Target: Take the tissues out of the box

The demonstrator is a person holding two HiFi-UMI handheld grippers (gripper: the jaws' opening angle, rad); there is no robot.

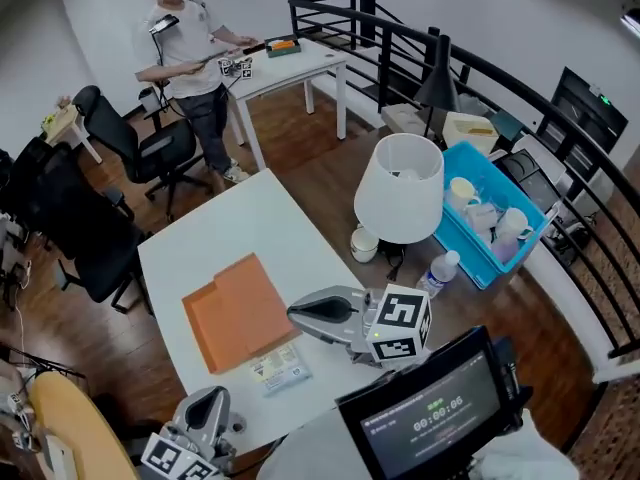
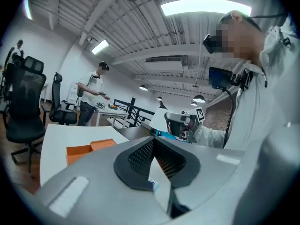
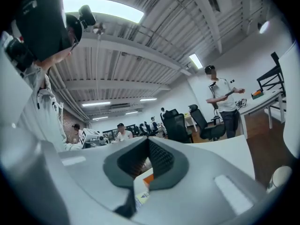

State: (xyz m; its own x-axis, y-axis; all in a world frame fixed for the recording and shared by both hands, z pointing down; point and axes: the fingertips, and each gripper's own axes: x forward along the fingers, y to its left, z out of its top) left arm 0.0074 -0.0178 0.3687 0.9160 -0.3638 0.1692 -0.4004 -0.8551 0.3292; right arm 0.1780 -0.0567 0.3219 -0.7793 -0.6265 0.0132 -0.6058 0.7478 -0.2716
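A flat orange box (image 1: 238, 310) lies on the white table (image 1: 215, 238), and a small packet of tissues (image 1: 278, 369) rests just in front of it. My right gripper (image 1: 294, 311) hovers over the box's right edge, points left, and is shut on nothing. Down by the table's front edge my left gripper (image 1: 210, 398) is shut and empty too. In the left gripper view the jaws (image 2: 153, 142) meet at their tips, with the orange box (image 2: 86, 149) beyond. The right gripper view shows its own jaws (image 3: 149, 143) closed, with a bit of orange box (image 3: 146, 176) beneath.
A white lamp (image 1: 398, 190), a white cup (image 1: 364, 244) and a water bottle (image 1: 438, 273) stand at the table's right side. A blue bin (image 1: 478, 258) with cups sits beyond. Black office chairs (image 1: 85, 233) are on the left; a person (image 1: 188, 53) stands by the far table.
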